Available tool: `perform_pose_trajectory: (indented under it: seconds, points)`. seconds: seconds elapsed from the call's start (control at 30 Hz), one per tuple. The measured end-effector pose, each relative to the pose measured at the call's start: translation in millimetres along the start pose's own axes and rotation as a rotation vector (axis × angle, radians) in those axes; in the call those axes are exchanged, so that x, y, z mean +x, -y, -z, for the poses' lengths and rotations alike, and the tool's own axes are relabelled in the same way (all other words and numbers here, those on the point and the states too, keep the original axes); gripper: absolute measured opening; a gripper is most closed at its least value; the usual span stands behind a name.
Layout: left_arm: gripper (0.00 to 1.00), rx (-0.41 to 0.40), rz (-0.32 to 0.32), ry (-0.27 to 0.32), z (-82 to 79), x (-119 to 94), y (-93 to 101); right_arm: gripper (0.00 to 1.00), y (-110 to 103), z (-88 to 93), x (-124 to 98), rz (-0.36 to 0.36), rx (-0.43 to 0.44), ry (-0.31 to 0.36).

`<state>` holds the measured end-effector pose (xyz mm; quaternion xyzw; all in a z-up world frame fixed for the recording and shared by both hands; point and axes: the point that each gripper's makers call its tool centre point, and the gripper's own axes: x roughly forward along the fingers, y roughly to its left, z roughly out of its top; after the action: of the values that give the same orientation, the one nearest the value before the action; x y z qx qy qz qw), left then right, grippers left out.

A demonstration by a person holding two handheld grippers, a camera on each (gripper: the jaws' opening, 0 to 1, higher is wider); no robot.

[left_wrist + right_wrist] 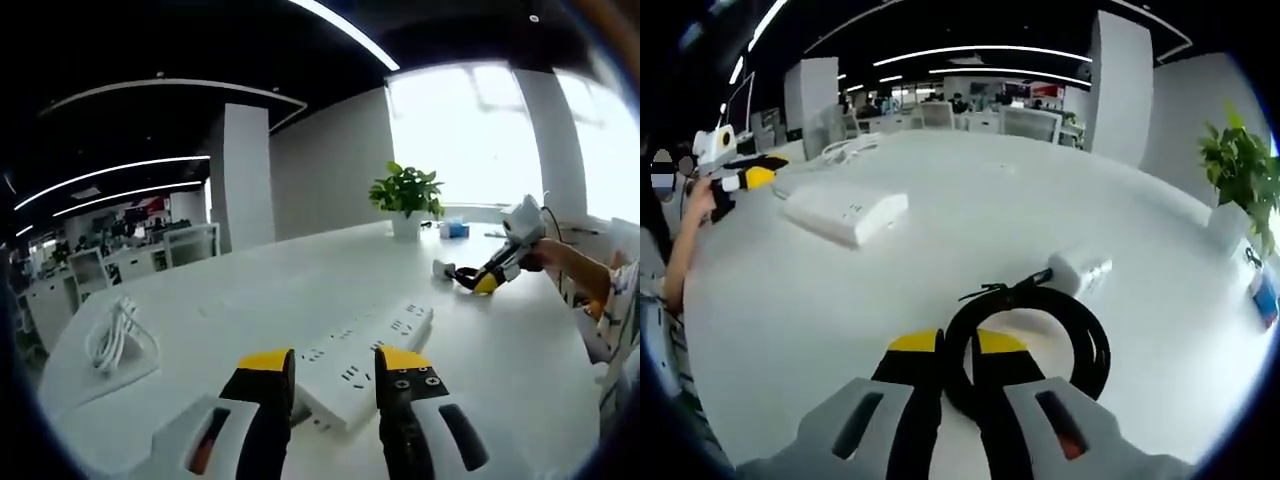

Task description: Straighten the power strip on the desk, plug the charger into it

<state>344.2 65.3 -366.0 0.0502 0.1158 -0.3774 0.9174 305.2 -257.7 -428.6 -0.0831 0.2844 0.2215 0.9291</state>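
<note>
A white power strip (pixel 372 352) lies on the white desk (pixel 250 290), running away from me to the right. My left gripper (pixel 335 362) is open, its yellow-tipped jaws standing on either side of the strip's near end. The strip (pixel 847 211) also lies at the left of the right gripper view, with the left gripper (pixel 748 172) at its end. The white charger (pixel 1080 270) rests on the desk with its black cable (pixel 1085 345) coiled in a ring. My right gripper (pixel 958 342) is shut on the near side of that coil. The right gripper (pixel 492 277) sits beside the charger (pixel 443 268).
A potted plant (pixel 406 193) and a small blue box (pixel 455 230) stand at the desk's far edge by the window. A coiled white cable (pixel 113 338) lies at the left end. A person's arm (pixel 580 270) reaches in from the right.
</note>
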Motion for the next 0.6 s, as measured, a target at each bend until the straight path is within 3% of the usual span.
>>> perform_pose_trajectory:
  seconds: [0.37, 0.6]
  points:
    - [0.33, 0.003, -0.002, -0.009, 2.1, 0.9, 0.6, 0.09, -3.8, -6.5, -2.1, -0.061, 0.162, 0.047]
    - [0.33, 0.002, -0.002, -0.009, 1.8, 0.6, -0.1, 0.09, -8.7, -19.8, -7.5, -0.167, 0.369, 0.121]
